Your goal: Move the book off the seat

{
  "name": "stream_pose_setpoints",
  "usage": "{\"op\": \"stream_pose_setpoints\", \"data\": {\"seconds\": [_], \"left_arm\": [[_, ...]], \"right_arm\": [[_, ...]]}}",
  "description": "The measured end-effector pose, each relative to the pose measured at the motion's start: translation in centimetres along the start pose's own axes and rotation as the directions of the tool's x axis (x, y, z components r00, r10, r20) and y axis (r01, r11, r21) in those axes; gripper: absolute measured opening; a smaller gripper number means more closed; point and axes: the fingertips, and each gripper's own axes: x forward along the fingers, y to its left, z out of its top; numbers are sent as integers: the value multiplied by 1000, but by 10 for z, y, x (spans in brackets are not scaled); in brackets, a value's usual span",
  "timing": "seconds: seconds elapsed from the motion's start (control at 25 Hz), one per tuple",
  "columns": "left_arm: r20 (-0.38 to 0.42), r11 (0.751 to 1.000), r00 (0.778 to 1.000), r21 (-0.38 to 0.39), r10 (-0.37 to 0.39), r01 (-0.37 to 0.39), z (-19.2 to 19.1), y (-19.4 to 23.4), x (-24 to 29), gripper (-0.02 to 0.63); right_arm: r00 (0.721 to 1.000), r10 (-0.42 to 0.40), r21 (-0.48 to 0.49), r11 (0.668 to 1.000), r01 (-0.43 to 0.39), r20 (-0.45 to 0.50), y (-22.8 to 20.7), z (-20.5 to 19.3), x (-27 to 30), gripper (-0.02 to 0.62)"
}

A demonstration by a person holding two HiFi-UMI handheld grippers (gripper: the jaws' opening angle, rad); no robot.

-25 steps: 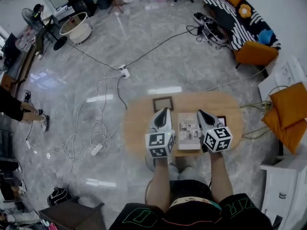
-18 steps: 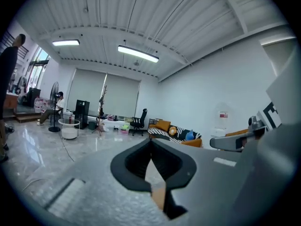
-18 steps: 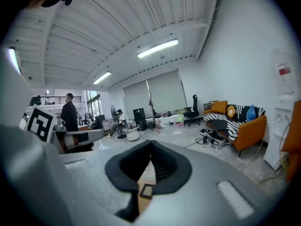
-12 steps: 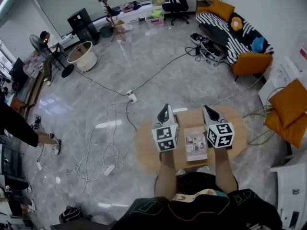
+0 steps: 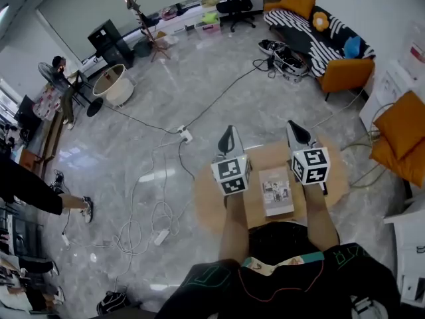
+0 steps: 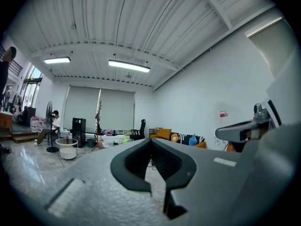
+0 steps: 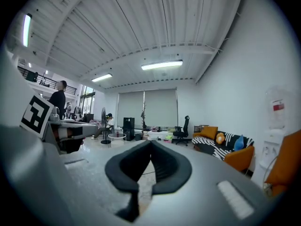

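Seen from above, a person stands holding the left gripper [image 5: 229, 134] and the right gripper [image 5: 294, 127] out level in front, side by side and apart. Below and between them the book [image 5: 277, 193] lies flat on an oval wooden seat [image 5: 209, 203], and neither gripper touches it. Only the head view shows the book, the seat and the cables [image 5: 149, 211] strewn over the grey floor. The left gripper view looks across the room over its own jaws, whose tips are pressed together with nothing between them. The right gripper view shows the same: jaws together and empty. Only these two views show the ribbed ceiling with its strip lights [image 6: 129, 66], and they show the striped sofa [image 7: 209, 142] side-on by the far wall
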Motion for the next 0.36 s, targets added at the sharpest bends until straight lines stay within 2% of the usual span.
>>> {"op": "stream_pose_setpoints", "data": {"seconds": [0.36], "left_arm": [[75,999,997,26,26,-28,20,7,10,11]], "right_arm": [[997,9,-44,999,-6,78,-10,24,8,3]]}}
